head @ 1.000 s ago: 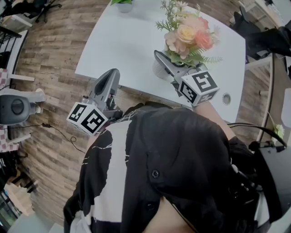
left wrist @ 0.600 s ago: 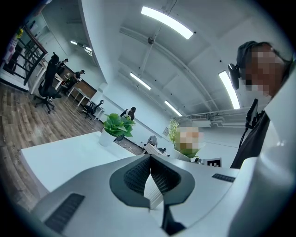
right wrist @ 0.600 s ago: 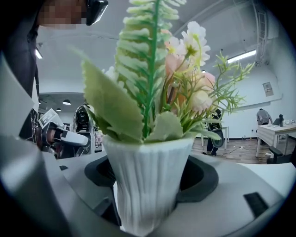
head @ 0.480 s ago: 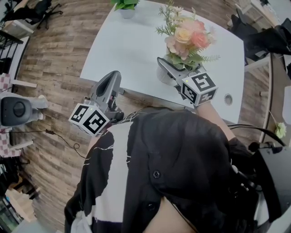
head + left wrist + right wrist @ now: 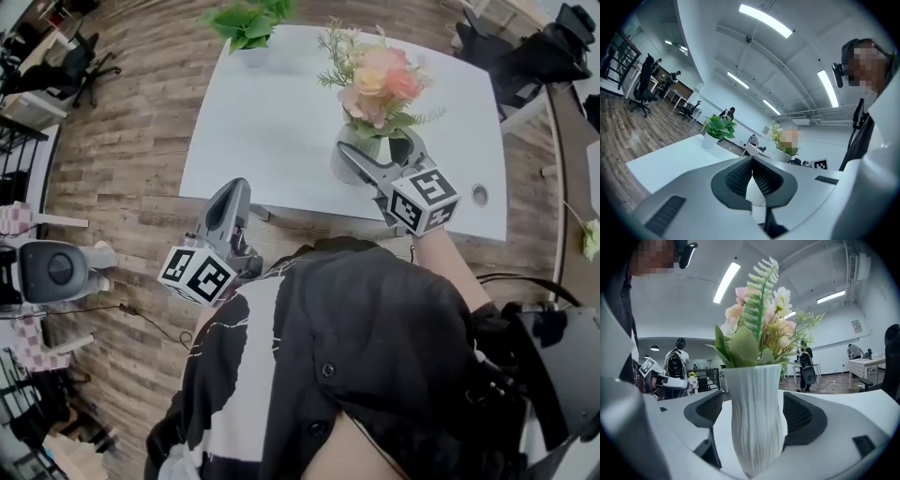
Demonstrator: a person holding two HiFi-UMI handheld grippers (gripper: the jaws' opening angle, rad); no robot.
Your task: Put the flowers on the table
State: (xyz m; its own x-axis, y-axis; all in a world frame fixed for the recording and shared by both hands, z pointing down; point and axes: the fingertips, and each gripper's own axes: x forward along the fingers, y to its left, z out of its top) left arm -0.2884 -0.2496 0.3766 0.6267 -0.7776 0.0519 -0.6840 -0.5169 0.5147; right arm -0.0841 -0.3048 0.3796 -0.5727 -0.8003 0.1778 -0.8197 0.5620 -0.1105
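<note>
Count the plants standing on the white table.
2. A green potted plant at the far edge of the table; a white vase of flowers near the front edge, between the fingers of the right gripper, which are opening. None seems hidden.

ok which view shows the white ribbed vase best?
Right gripper view: the vase fills the centre, ribs clear, between the right gripper's opening jaws. Head view: vase partly hidden by flowers and gripper. Left gripper view: vase tiny, distant.

I see a white table [image 5: 281, 122]. A white ribbed vase of flowers [image 5: 344, 161] stands near its near-right edge, and a potted green plant [image 5: 248, 28] stands at the far left corner. At the near right is a small round fitting [image 5: 480, 195], possibly a cable port.
</note>
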